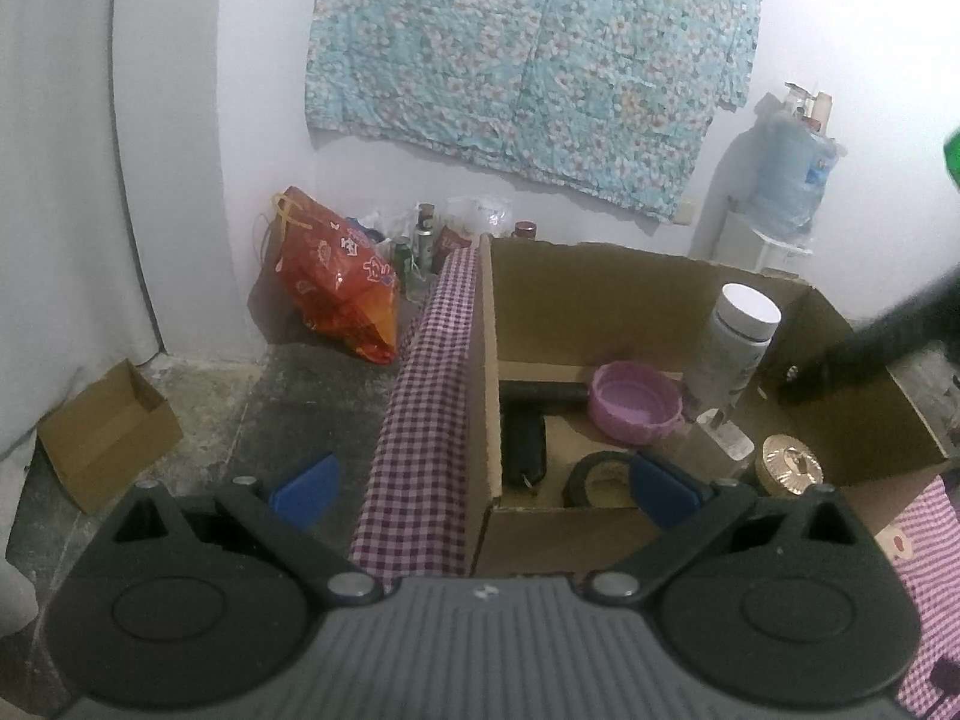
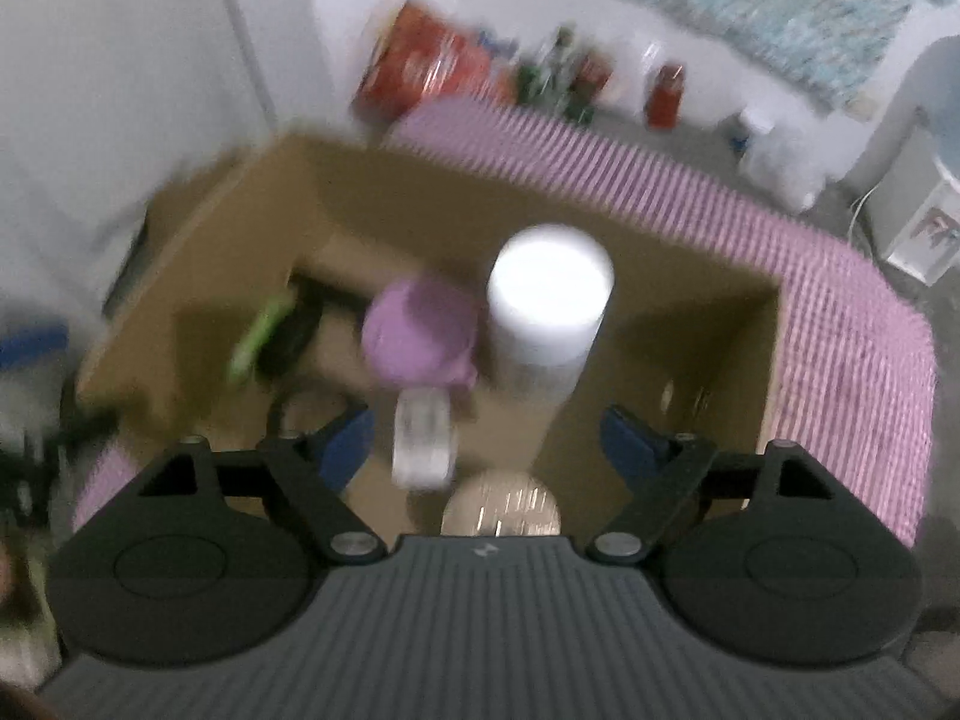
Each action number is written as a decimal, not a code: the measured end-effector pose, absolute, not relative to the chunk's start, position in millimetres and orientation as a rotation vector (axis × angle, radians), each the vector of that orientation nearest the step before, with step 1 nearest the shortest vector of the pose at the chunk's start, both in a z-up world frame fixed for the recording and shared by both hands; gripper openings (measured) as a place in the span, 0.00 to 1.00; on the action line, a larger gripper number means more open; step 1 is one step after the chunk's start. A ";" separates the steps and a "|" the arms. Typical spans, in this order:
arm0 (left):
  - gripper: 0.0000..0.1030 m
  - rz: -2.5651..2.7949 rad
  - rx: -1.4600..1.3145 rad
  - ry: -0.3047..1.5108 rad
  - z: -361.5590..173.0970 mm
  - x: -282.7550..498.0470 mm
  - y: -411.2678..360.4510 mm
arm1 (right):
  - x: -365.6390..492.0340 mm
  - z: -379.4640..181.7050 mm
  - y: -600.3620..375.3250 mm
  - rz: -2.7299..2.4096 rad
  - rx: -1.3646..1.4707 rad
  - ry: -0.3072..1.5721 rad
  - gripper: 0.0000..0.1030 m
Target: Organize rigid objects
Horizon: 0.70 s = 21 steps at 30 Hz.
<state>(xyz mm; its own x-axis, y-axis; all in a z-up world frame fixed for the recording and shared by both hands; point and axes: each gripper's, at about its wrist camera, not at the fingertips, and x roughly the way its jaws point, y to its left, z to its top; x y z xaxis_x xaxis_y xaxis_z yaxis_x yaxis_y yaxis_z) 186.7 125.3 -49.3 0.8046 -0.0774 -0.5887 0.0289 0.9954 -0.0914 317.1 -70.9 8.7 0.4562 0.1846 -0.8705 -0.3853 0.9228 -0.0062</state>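
An open cardboard box (image 1: 600, 276) stands on a table under a purple checked cloth (image 1: 432, 396). It holds an upright white bottle (image 1: 738, 342), a purple bowl (image 1: 633, 399), a black T-shaped item (image 1: 528, 420), a black tape roll (image 1: 594, 474), a small clear bottle (image 1: 723, 432) and a gold round tin (image 1: 789, 462). My left gripper (image 1: 483, 489) is open and empty over the box's near left corner. In the blurred right wrist view, my right gripper (image 2: 486, 438) hangs open above the box (image 2: 336, 180). The clear bottle (image 2: 423, 438) shows between its fingers, clear of both pads. The white bottle (image 2: 549, 300) stands just beyond.
A small empty carton (image 1: 108, 432) lies on the floor at left. A red bag (image 1: 336, 282) and several bottles and cans (image 1: 420, 246) stand against the wall. A water dispenser (image 1: 774, 198) is at the right. A green item (image 2: 264, 330) lies in the box's left part.
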 end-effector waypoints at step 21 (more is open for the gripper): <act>1.00 -0.067 -0.088 0.624 -46.8 181.6 128.9 | 341.6 -50.4 -58.9 0.312 -0.405 1.247 0.55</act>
<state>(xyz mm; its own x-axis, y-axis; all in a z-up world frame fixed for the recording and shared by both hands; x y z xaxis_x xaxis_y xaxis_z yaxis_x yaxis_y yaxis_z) 181.6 128.9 -46.8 0.8095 -0.0891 -0.5804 0.0359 0.9941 -0.1026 341.6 -58.9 -50.4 0.2918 0.0093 -0.9564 -0.4420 0.8881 -0.1262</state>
